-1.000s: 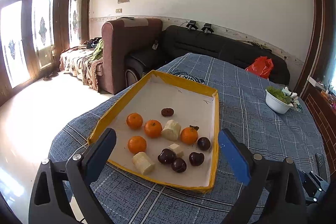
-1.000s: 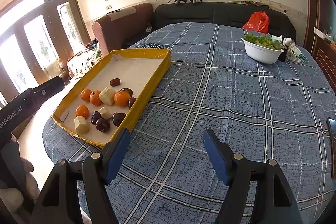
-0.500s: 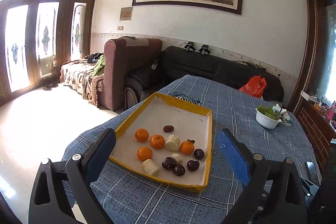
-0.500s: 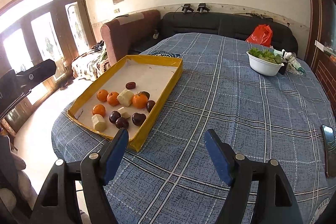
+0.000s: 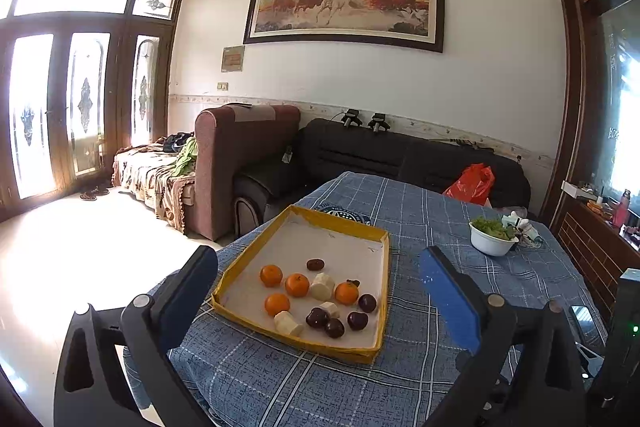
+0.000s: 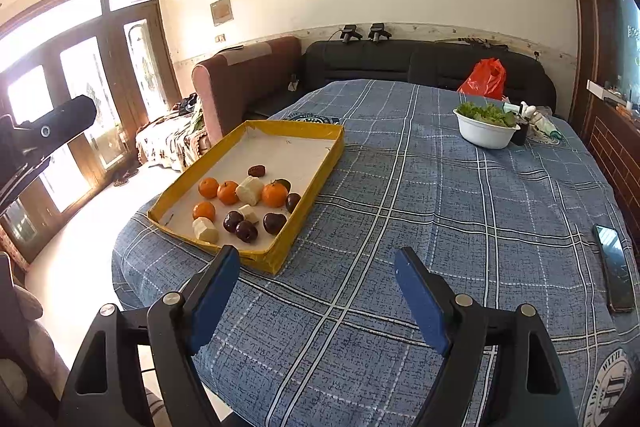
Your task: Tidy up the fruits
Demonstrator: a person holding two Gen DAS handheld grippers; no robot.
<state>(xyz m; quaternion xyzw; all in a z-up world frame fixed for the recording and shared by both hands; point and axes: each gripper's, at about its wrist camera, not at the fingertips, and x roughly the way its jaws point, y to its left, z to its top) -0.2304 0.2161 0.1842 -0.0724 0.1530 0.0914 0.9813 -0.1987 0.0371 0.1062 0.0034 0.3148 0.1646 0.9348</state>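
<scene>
A yellow-rimmed tray [image 5: 378, 267] [image 6: 320, 167] lies on the blue plaid table. In it lie several oranges [image 5: 297, 284] [image 6: 274, 194], several dark plums [image 5: 334, 327] [image 6: 274, 223] and three pale banana pieces [image 5: 322, 286] [image 6: 249, 189], mixed together in the near half. My left gripper [image 5: 318, 279] is open and empty, held above and short of the tray. My right gripper [image 6: 316, 275] is open and empty, above the cloth to the right of the tray's near corner.
A white bowl of greens [image 6: 485, 125] [image 5: 491, 237] stands at the far right of the table. A phone [image 6: 614, 267] lies near the right edge. A red bag [image 6: 484, 78] and sofas are behind the table. The table's near edge drops to the floor at left.
Both grippers have pulled back and risen from the table, so the tray looks smaller and farther. Both stay open. The fruit has not moved.
</scene>
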